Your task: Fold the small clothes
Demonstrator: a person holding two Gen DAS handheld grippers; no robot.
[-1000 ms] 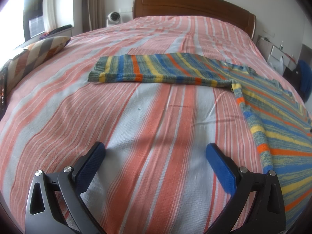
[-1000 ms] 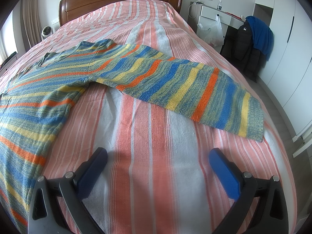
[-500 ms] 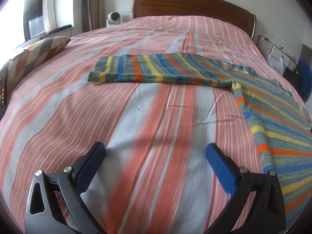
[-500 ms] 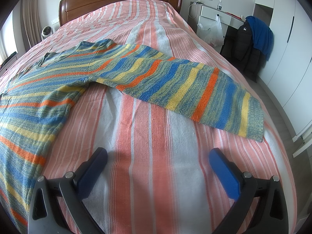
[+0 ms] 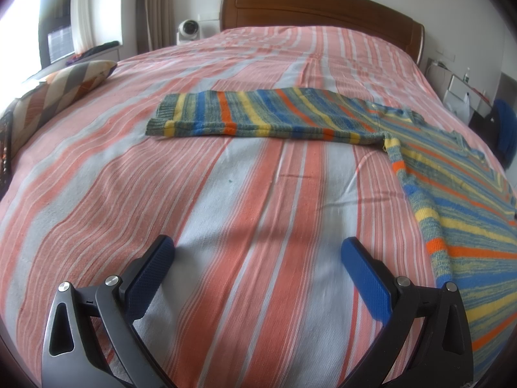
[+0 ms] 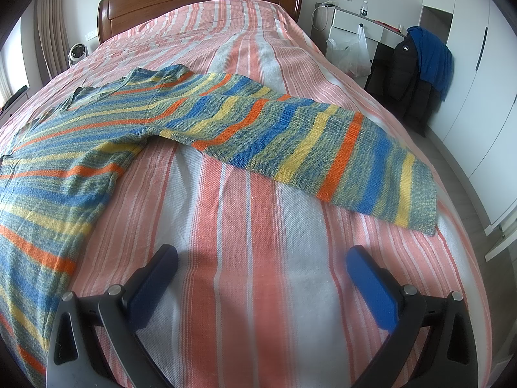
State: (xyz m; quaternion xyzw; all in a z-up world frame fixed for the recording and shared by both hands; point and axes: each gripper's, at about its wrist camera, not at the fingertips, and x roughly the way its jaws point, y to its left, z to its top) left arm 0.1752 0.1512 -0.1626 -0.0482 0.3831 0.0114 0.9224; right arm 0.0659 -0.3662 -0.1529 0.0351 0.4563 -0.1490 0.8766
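**Sweater Laid Flat: Both Grippers Empty Above the Bedspread**

I see the striped knit sweater (image 5: pixel 452 174) spread flat on the striped bedspread (image 5: pixel 226 210), with both sleeves extended outward. In the left wrist view, the left sleeve (image 5: pixel 258 116) lies well ahead of the left gripper (image 5: pixel 258 249), its cuff (image 5: pixel 161 119) pointing toward the patterned pillow (image 5: pixel 61 87). In the right wrist view, the right sleeve (image 6: pixel 307 148) runs diagonally ahead of the right gripper (image 6: pixel 261 258), and its cuff (image 6: pixel 423 197) lies near the bed edge.

Gripper state: both stand wide apart and hold nothing. Neither touches the sweater.

Handling assessment: I judge the knit to be soft, light and limp. It will drape and stretch when lifted, and its loose weave may snag on the fingers. It should grip well rather than slip.

Recommended hold: I take each sleeve at the ribbed cuff, where the fabric is thickest, pinching both layers. I then carry each cuff inward across the body. Lifting low should limit sagging and keep the body from dragging on the bedspread.
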